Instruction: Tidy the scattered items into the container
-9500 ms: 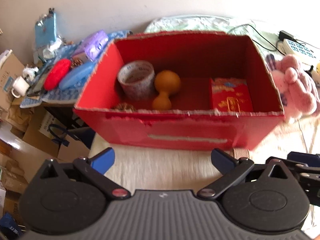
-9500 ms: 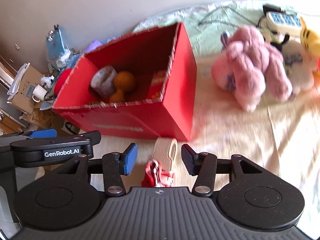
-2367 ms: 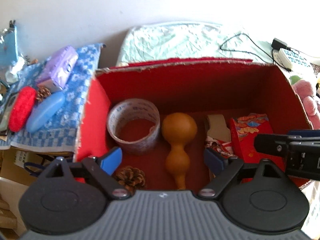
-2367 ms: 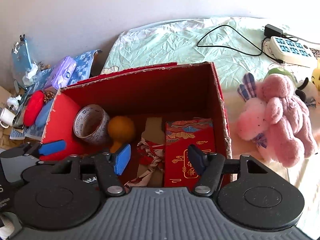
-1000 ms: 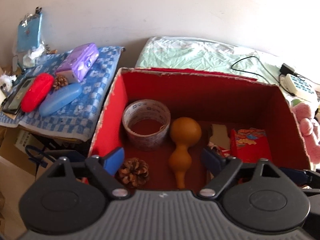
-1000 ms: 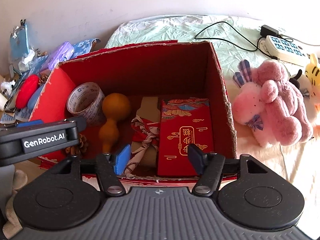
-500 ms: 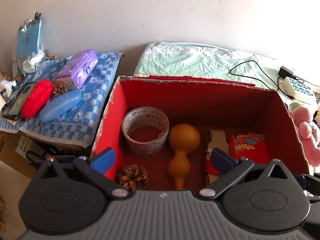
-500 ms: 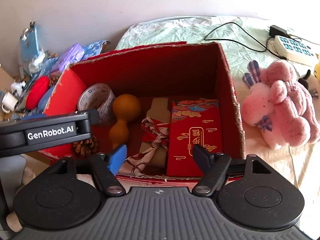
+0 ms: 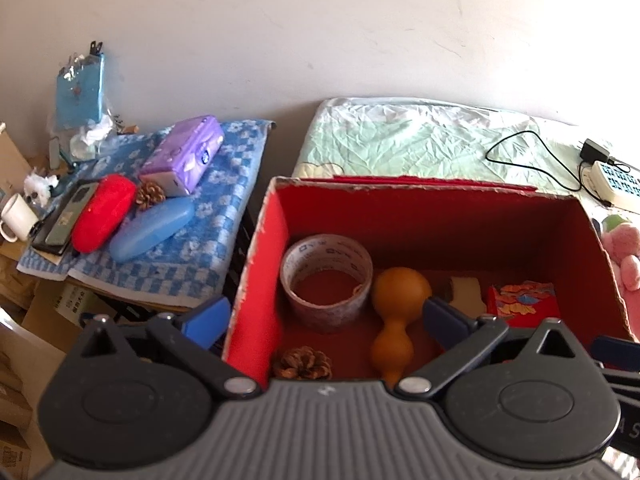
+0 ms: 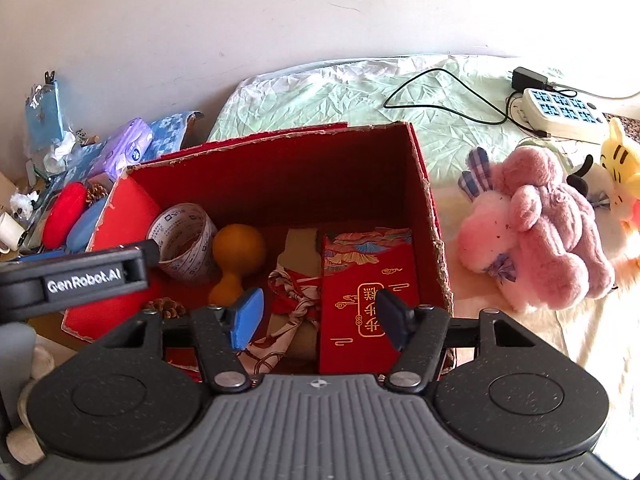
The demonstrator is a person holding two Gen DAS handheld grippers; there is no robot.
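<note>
- Five things sit in the red box [image 10: 424,184]: tape roll [image 10: 182,236], gourd [image 10: 236,260], pinecone [image 9: 302,362], ribbon bundle [image 10: 294,300], red packet [image 10: 368,300].
- Heavy?
- Probably light. The gourd looks hard and smooth; pinch its thin middle.
- Grippers?
- Left gripper [image 9: 326,314] and right gripper [image 10: 320,318] are both spread open, holding nothing; the right has just been closing a little.

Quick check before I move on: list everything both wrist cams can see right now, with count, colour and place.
box: 1, red, on the bed
tape roll: 1, clear, in box, left
gourd: 1, orange, in box, beside tape roll
pine cones: 2, brown, one in box, one on blue cloth
ribboned bundle: 1, beige, in box
red packet: 1, in box, right
cases: 2, red and blue, on blue cloth
tissue pack: 1, purple, blue cloth
plush toys: pink, yellow, right of box
power strip: 1, white, bed
left gripper: open, empty
right gripper: open, empty
</note>
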